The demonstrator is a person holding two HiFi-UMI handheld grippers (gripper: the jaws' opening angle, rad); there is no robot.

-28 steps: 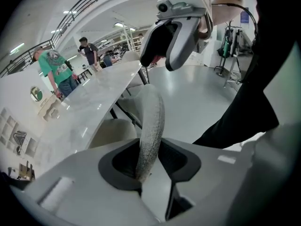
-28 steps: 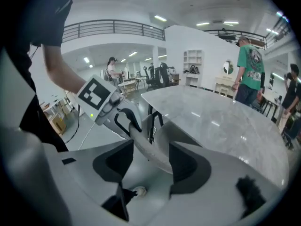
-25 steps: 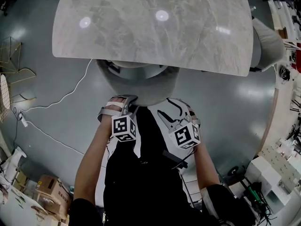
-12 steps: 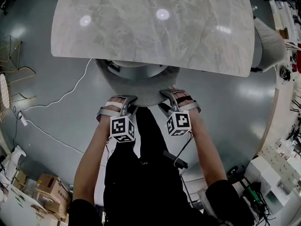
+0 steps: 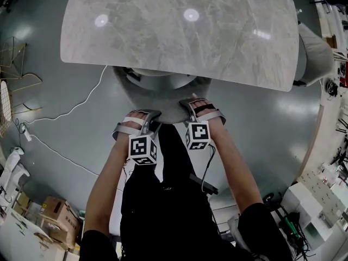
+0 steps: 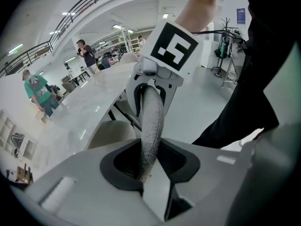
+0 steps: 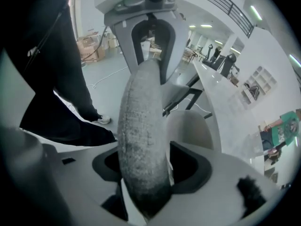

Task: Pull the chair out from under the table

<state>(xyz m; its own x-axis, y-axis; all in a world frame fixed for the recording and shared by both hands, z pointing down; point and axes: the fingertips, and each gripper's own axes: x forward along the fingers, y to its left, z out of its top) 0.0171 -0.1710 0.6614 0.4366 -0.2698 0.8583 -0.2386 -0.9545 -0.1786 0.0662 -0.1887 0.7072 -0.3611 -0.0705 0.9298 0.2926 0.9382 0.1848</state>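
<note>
Since the chair [image 5: 157,94] is tucked with its seat under the marble table [image 5: 179,31] that fills the top of the head view, only its curved grey backrest shows below the table's near edge at centre frame, and the step in hand appears to be taking hold of that backrest; no pull is evident yet. The left gripper [image 5: 148,116] sits on the backrest's top edge just left of centre, and in its own view the textured rim [image 6: 151,121] runs down into its jaws, which pinch it. The right gripper [image 5: 188,105] sits on the same edge just right of centre. There the rim [image 7: 141,140] fills the gap between the fingers, though neither view settles whether the pads press on it.

The next move probably calls for a firm clamp on both sides, then an even draw toward the bottom of the frame, so that the chair comes straight out and does not twist.

Cardboard boxes [image 5: 51,211] stand at lower left; their contents are too small to tell.
</note>
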